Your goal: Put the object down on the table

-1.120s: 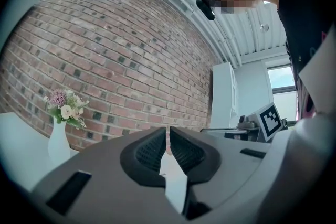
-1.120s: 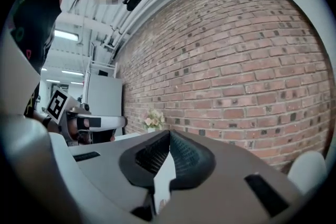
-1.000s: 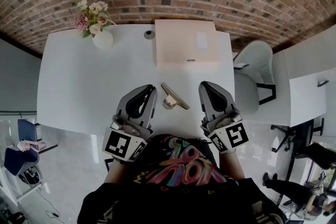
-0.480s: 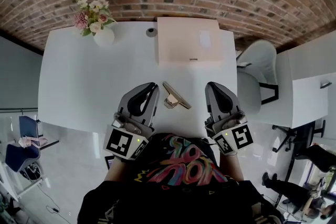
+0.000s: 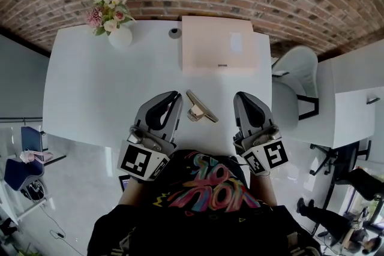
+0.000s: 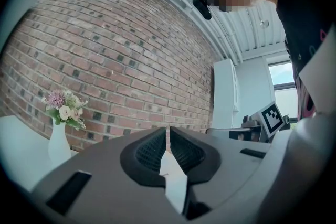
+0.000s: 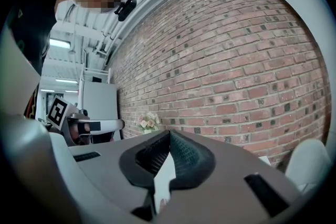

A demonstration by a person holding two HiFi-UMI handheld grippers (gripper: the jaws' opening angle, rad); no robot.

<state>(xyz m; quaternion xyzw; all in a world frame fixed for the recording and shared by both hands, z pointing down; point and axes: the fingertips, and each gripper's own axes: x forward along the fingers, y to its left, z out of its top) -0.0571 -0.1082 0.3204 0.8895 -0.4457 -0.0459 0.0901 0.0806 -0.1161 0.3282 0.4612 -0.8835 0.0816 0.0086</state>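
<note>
A small tan object (image 5: 200, 108), a flat strip on a short base, lies on the white table (image 5: 90, 99) near its front edge, free of both grippers. My left gripper (image 5: 174, 96) rests to its left, jaws shut with nothing between them. To the object's right sits my right gripper (image 5: 240, 98), also shut and empty. In the left gripper view the left gripper (image 6: 168, 136) points up at the brick wall, pads together. The right gripper (image 7: 168, 139) in its own view does the same.
A pale pink box (image 5: 218, 44) lies at the table's far edge, with a small round thing (image 5: 174, 33) beside it. A white vase of flowers (image 5: 114, 24) stands at the far left corner. A white chair (image 5: 294, 78) sits off the table's right side.
My right gripper has drifted slightly to the right. The left gripper and the tan object stay where they were. Both grippers remain shut.
</note>
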